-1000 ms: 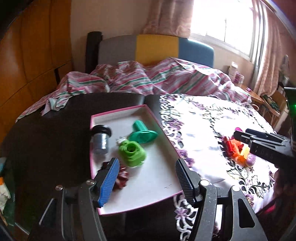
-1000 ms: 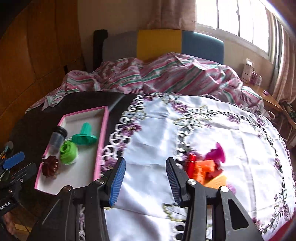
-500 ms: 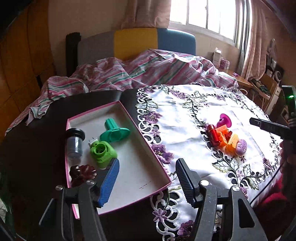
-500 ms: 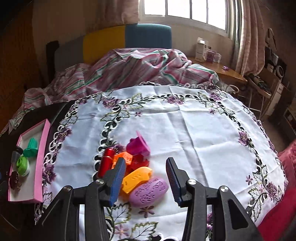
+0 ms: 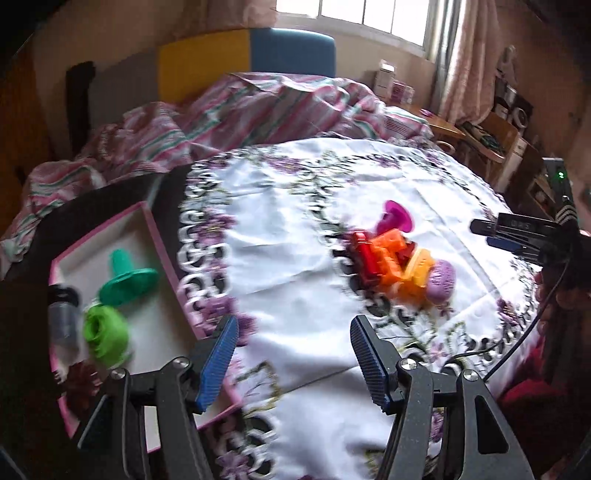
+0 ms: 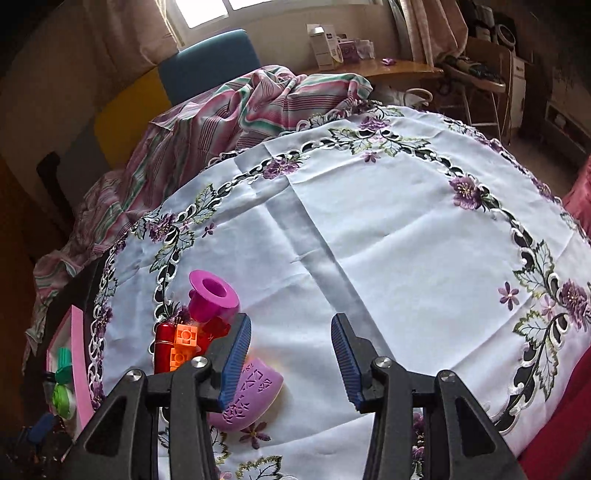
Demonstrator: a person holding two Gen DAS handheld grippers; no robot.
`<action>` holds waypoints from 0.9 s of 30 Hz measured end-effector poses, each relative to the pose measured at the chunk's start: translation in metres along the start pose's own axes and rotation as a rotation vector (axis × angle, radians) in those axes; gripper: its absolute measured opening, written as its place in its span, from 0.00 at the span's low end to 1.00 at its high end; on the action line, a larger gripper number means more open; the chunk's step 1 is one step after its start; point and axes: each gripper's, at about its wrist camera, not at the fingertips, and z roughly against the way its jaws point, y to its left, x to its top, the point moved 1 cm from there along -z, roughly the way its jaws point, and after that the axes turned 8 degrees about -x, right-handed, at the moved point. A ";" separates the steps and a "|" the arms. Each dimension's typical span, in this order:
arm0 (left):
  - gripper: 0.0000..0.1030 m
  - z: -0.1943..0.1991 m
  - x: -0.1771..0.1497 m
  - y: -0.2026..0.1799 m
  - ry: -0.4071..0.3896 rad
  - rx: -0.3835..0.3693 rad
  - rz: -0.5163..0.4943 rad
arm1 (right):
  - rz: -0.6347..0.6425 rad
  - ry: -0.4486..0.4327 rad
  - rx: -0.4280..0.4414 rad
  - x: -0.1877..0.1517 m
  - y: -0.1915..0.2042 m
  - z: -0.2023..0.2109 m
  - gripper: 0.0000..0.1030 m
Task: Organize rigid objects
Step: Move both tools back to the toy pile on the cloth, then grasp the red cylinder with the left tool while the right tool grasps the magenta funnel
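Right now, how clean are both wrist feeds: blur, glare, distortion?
Left wrist: motion smear across the toy pile and pink tray, while the left gripper stays crisp; window blown out. Right wrist: sharper, embroidery readable, slight smear at the lilac piece beside the right gripper. Both: strong fisheye bowing of the tablecloth, dark vignetted corners.

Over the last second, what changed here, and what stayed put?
Both views swung from the pink tray toward the toy pile. The right gripper now hovers beside the purple oval piece, jaws open, empty. The left gripper is also empty. Nothing was grasped; tray items and pile unmoved.
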 end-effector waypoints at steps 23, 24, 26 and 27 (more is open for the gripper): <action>0.26 -0.166 0.071 -0.036 0.228 -0.131 0.003 | -0.056 0.041 0.064 0.003 -0.009 -0.004 0.44; 0.26 -0.169 0.069 -0.034 0.221 -0.132 0.004 | -0.051 0.043 0.063 0.003 -0.008 -0.005 0.44; 0.26 -0.165 0.066 -0.034 0.193 -0.140 -0.008 | -0.044 0.048 0.063 0.002 -0.006 -0.006 0.44; 0.26 -0.164 0.064 -0.034 0.188 -0.139 -0.026 | -0.040 0.048 0.064 0.002 -0.006 -0.007 0.44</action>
